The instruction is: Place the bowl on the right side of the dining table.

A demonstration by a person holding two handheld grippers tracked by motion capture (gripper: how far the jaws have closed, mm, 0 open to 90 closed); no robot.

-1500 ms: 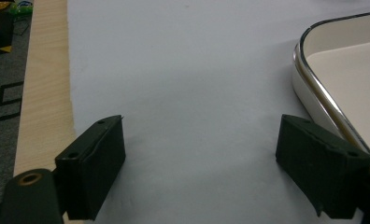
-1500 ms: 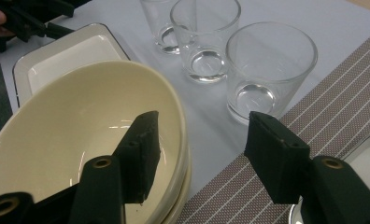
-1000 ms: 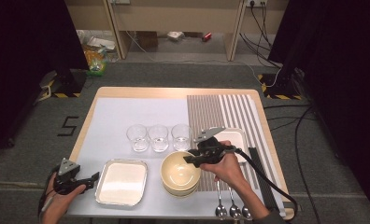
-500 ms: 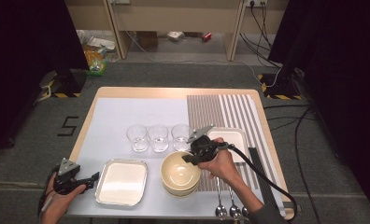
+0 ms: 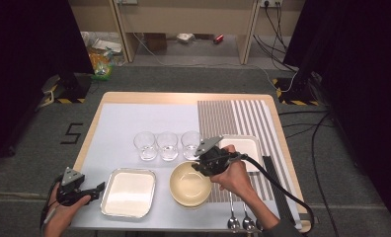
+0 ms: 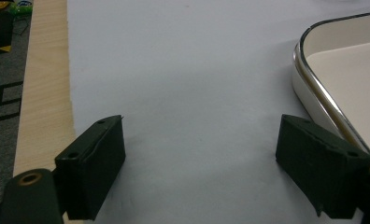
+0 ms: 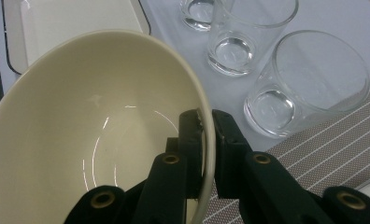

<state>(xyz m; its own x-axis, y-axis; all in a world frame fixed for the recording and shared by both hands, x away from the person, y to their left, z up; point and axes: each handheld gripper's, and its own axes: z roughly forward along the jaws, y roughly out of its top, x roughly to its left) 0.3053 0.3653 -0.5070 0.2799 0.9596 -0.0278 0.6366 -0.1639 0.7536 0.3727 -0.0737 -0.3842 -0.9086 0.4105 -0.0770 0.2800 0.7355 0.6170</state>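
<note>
Bench [image 5: 134,118]: cream bowl [image 5: 188,183] tops a stack, lower centre of the high view. Right gripper [image 7: 205,122] clenched on its rim wall — lift straight up, clear of the glasses [image 7: 309,79] just beside. Left gripper [image 6: 199,154] released, idle beside the tray [image 6: 332,79].

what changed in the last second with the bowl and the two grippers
Little visibly changed. The right gripper shifted slightly away from the person along the rim of the top cream bowl, and its fingers are now clamped on that rim. The bowl stack has not lifted. The left gripper stays open beside the near white tray; the three glasses and spoons are unmoved.
</note>
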